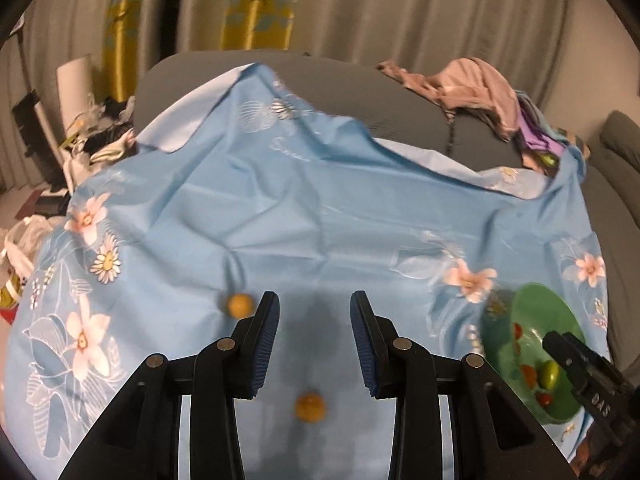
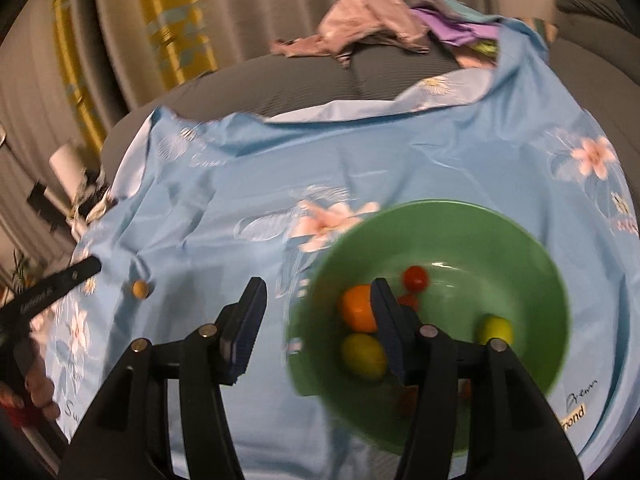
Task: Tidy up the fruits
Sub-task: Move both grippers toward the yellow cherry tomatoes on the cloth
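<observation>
Cloth (image 1: 280,208): blue flowered sheet over a grey couch, wrinkled; a fruit could roll along a crease toward the near edge.
Bowl (image 2: 532,248): green, holds several fruits; open room to its left.
Left hand-held gripper (image 1: 314,344): jaws apart, empty.
Right hand-held gripper (image 2: 320,324): jaws apart, empty, over the bowl's rim.
Loose fruits: yellow ball (image 1: 310,408) below left jaws, another (image 1: 239,305) just beside.

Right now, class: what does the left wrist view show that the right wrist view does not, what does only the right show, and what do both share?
Only the left wrist view: a second small yellow-orange fruit, on the cloth between the open fingers.

Only the right wrist view: the orange fruit and two yellow-green fruits inside the bowl.

Both: the green bowl with red fruits, the blue floral cloth, and one small yellow-orange fruit lying loose.
</observation>
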`<state>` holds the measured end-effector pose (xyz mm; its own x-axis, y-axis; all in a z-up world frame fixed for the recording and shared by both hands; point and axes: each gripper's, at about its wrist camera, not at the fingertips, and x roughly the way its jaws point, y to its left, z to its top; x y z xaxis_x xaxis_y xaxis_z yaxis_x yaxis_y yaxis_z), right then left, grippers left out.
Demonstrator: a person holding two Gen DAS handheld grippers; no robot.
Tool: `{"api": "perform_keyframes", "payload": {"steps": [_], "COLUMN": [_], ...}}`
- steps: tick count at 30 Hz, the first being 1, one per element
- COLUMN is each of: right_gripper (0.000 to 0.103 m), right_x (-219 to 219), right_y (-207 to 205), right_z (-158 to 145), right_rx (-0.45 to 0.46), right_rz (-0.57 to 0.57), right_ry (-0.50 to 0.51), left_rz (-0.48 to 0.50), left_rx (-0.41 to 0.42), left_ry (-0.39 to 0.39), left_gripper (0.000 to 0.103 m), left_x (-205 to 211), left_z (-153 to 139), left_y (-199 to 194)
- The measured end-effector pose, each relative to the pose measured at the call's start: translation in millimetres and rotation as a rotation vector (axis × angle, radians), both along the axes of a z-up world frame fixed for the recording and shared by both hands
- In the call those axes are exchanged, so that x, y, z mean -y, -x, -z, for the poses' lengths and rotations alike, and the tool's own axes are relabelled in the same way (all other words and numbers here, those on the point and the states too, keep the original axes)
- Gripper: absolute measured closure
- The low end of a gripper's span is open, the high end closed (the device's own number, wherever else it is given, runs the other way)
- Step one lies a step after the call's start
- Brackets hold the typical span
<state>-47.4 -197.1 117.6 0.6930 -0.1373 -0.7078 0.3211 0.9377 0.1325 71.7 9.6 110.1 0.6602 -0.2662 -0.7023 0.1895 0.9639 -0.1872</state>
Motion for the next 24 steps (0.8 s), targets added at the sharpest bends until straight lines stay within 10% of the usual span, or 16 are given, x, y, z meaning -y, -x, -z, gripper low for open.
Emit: {"api": "perform_keyframes", "payload": {"steps": [24], "right_gripper": [0.049], "right_x": [-140], "right_y": [-58], "right_z": [70], "right_rx": [-0.189], "right_rz": [-0.458], "right_ry": [-0.127], "left_rz": [-0.114], "left_rx": [-0.099], "left_ry": [0.042], "left_gripper": [0.068], "left_x": [-51], "left_z": [31], "left_y": [-23]}}
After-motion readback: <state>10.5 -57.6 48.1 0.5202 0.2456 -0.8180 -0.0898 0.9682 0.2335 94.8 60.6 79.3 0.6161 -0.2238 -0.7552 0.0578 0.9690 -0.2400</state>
